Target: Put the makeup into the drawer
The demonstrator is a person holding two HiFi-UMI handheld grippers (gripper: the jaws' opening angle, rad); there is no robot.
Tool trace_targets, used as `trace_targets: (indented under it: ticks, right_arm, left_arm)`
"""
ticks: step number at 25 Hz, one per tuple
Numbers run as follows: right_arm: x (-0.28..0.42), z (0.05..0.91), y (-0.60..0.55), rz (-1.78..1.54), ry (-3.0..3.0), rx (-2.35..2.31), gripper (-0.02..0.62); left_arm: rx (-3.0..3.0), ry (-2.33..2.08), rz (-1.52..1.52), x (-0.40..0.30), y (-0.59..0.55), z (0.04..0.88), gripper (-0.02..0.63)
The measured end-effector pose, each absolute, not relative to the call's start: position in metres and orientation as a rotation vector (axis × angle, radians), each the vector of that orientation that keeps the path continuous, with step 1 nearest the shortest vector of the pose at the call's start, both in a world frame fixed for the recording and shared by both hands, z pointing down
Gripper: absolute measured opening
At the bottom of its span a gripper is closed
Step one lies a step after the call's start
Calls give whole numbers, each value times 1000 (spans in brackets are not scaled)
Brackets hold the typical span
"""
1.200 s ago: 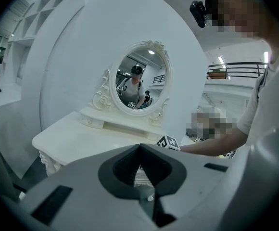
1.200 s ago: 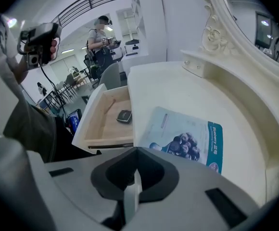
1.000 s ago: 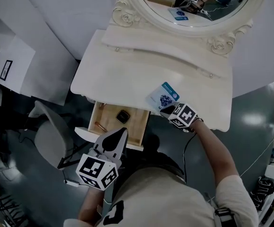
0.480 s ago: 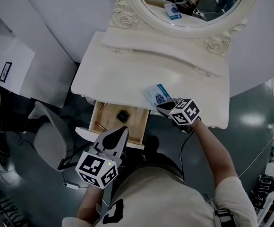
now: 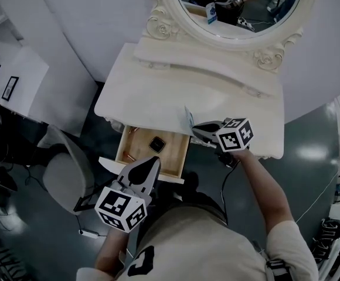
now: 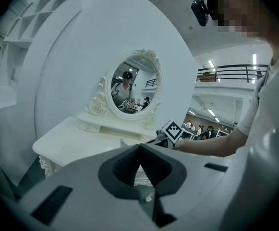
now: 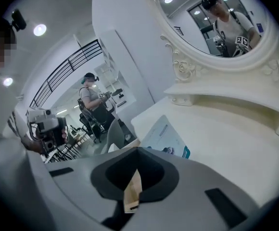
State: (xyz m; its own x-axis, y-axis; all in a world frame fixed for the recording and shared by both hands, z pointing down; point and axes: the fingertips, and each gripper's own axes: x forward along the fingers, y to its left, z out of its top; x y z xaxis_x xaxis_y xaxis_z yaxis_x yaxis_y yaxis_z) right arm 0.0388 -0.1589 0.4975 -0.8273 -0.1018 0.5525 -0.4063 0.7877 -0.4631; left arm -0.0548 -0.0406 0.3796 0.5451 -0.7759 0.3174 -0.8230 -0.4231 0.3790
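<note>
Makeup packet [image 5: 189,118] sits at frame ctr in head view, turned edge-on over the front edge of the white bench [image 5: 158,92], just upper right of the open drawer [image 5: 140,150]. R gripper view shows its pale face w/ blue print [image 7: 167,137] beyond the jaw tips. R gripper [image 5: 197,129] [image 7: 138,150] is clamped on the packet, jaws pressed together on its near edge, pointing toward frame left.

Drawer, below the bench at ctr-left, has a wood floor w/ a dark square item [image 5: 156,144] and a small copper-coloured tube [image 5: 128,157] inside.

L gripper [image 5: 152,161] [image 6: 139,147] hangs at lower ctr-left over the drawer's front, jaws together w/ nothing btwn them.

Oval mirror [image 5: 240,4] stands at top of frame; grey chair [image 5: 64,168] at left.
</note>
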Motion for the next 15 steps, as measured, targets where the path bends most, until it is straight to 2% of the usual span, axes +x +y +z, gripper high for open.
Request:
trace_targets:
  ticks: [15]
  right_arm:
    - [-12, 465, -100, 1039, -2553, 358, 25]
  left_arm:
    - [2282, -1290, 118, -96, -10, 379, 55]
